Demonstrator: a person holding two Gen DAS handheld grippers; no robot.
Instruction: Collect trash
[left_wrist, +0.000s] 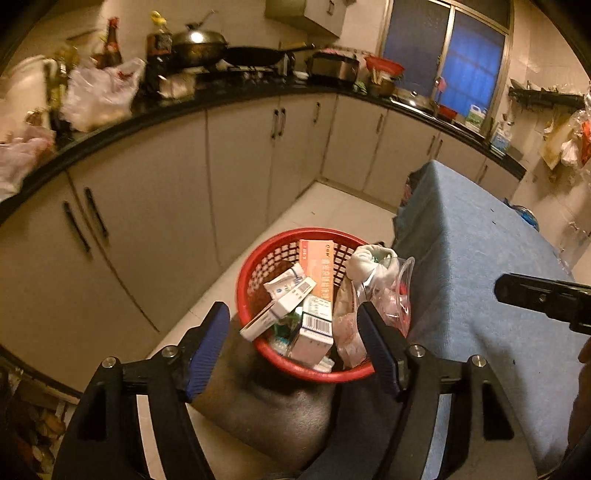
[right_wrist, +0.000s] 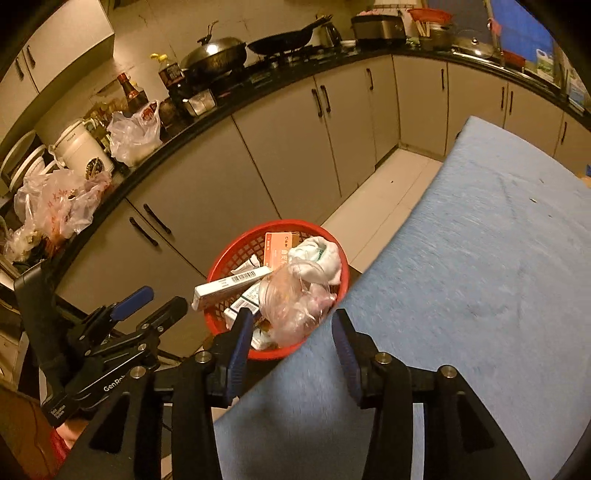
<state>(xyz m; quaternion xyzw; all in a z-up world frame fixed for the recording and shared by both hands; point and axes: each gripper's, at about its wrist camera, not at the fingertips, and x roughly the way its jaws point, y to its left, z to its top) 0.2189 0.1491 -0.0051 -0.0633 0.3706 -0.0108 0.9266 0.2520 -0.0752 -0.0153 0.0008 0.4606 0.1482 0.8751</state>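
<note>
Each handheld unit is built from a matte black frame with two angled arms. On the left gripper (left_wrist: 293, 345) and the right gripper (right_wrist: 291, 341), each finger (left_wrist: 208, 347) is faced with a ribbed blue pad. Round silver screw heads (left_wrist: 169, 350) are fitted at the finger pivots and arm joints. White lettering, partly readable as "GenRob", is printed along the left unit's black body (right_wrist: 110, 384). A red garment edge (right_wrist: 59, 443) is visible beneath it.

The basket (left_wrist: 255, 266) is glossy red plastic lattice. In it lie paper cartons (left_wrist: 314, 332), a crinkled clear plastic bag (right_wrist: 291, 306) and white cloth (right_wrist: 317, 254). Beside it, the bench (right_wrist: 480, 277) wears matt, napped blue cloth.
</note>
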